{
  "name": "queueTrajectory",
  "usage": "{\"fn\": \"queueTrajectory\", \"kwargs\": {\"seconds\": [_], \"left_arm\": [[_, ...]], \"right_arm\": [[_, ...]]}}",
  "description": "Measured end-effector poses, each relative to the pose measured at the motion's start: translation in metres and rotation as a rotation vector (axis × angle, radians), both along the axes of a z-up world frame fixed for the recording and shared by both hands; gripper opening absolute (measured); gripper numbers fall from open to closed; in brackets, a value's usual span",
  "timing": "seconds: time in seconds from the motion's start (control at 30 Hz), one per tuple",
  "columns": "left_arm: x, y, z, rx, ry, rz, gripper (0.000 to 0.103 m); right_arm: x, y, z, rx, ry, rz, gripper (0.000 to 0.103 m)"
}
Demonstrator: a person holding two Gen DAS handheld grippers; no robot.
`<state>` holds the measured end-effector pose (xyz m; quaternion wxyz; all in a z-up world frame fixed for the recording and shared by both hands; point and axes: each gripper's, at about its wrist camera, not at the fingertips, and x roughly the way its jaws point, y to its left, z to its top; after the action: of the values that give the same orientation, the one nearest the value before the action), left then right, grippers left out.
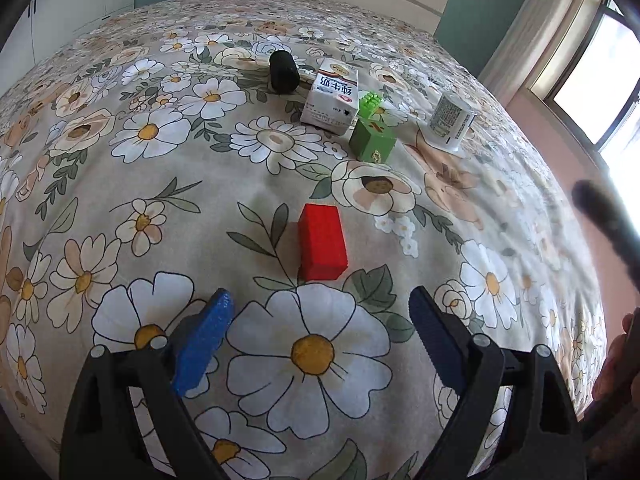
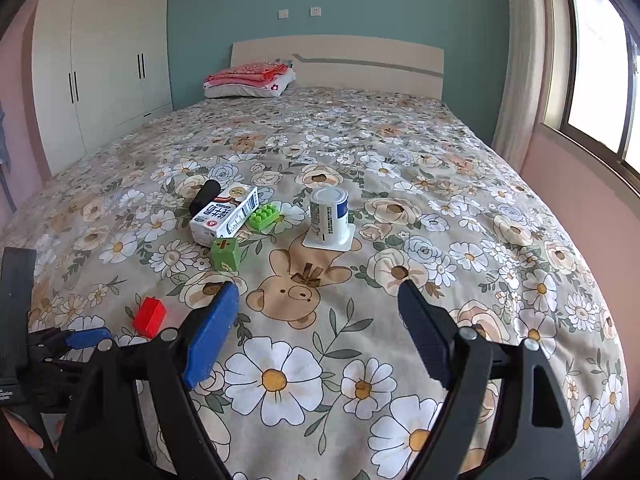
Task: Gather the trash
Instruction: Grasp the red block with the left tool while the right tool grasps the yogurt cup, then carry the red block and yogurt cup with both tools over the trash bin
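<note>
Cartons: one milk carton [image 2: 224, 216]
Cups: one yogurt cup [image 2: 329, 216]
Blocks: two green, one red block [image 1: 322, 242]
Jaws: left gripper [image 1: 320, 316] and right gripper [image 2: 316, 312] spread wide, empty

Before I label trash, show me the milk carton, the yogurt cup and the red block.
milk carton [image 2: 224, 216]: right wrist view, on its printed side panel.
yogurt cup [image 2: 329, 216]: right wrist view, on its label wall.
red block [image 1: 321, 240]: left wrist view, on its top face.
</note>
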<state>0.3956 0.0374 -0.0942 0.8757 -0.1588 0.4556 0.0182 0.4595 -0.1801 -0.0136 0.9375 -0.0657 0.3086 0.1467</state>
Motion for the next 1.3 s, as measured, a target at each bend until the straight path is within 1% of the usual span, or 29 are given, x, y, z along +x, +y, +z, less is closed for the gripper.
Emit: {"fn": "queueTrajectory", "kwargs": {"seconds": [0.1,0.17,0.2,0.23,0.27,0.37,0.43,0.47,0.53,0.57,0.6,0.63,0.7,0.73,0.77,0.83,1.0,1.17,1.3], "left_arm": [[0.011,0.002,0.0,0.0,-0.015,-0.005,0.091],[0.017,0.002,-0.002,-0.002,-0.021,-0.007,0.085],[0.02,0.002,-0.003,0.003,-0.019,-0.012,0.074],[0.023,0.002,-0.004,0.007,-0.015,-0.017,0.067],[0.025,0.002,-0.006,0.011,-0.012,-0.022,0.067],[0.032,0.002,-0.007,0.015,-0.016,-0.026,0.059],[0.036,0.001,-0.008,0.021,-0.015,-0.035,0.047],[0.039,0.002,-0.008,0.02,-0.016,-0.039,0.044],[0.042,0.003,-0.01,0.014,-0.013,-0.042,0.034],[0.043,0.005,-0.01,0.006,-0.014,-0.042,0.031],[0.045,0.006,-0.011,-0.002,-0.012,-0.04,0.024],[0.046,0.008,-0.012,-0.014,-0.013,-0.041,0.023],[0.046,0.01,-0.012,-0.029,-0.014,-0.041,0.023],[0.046,0.01,-0.012,-0.029,-0.018,-0.041,0.022],[0.045,0.008,-0.012,-0.021,-0.019,-0.042,0.022],[0.045,0.005,-0.012,0.0,-0.019,-0.049,0.022],[0.044,0.005,-0.009,0.011,-0.016,-0.053,0.022],[0.037,0.003,0.001,0.033,-0.025,-0.057,0.022],[0.029,-0.001,0.016,0.059,-0.05,-0.071,0.022]], "right_arm": [[0.033,0.007,-0.007,-0.004,-0.005,0.011,0.081],[0.058,0.011,-0.012,-0.01,0.004,0.007,0.081],[0.072,0.013,-0.016,-0.006,0.02,0.003,0.081],[0.086,0.014,-0.019,0.001,0.034,-0.005,0.081],[0.1,0.015,-0.023,0.012,0.053,-0.007,0.081],[0.139,0.019,-0.034,0.044,0.104,-0.025,0.081],[0.161,0.024,-0.04,0.055,0.121,-0.021,0.081],[0.171,0.027,-0.044,0.044,0.132,-0.026,0.081],[0.189,0.034,-0.054,0.032,0.163,-0.032,0.081],[0.195,0.037,-0.058,0.033,0.175,-0.036,0.081],[0.2,0.04,-0.061,0.034,0.179,-0.036,0.081],[0.204,0.042,-0.064,0.031,0.18,-0.037,0.08],[0.211,0.046,-0.068,0.028,0.189,-0.036,0.074],[0.213,0.047,-0.069,0.027,0.197,-0.037,0.065],[0.215,0.047,-0.071,0.032,0.209,-0.036,0.05],[0.219,0.046,-0.075,0.05,0.234,-0.031,0.05],[0.211,0.043,-0.07,0.05,0.222,-0.032,0.05],[0.198,0.037,-0.048,0.061,0.194,-0.032,0.049],[0.184,0.03,-0.025,0.078,0.174,-0.038,0.049]]}}
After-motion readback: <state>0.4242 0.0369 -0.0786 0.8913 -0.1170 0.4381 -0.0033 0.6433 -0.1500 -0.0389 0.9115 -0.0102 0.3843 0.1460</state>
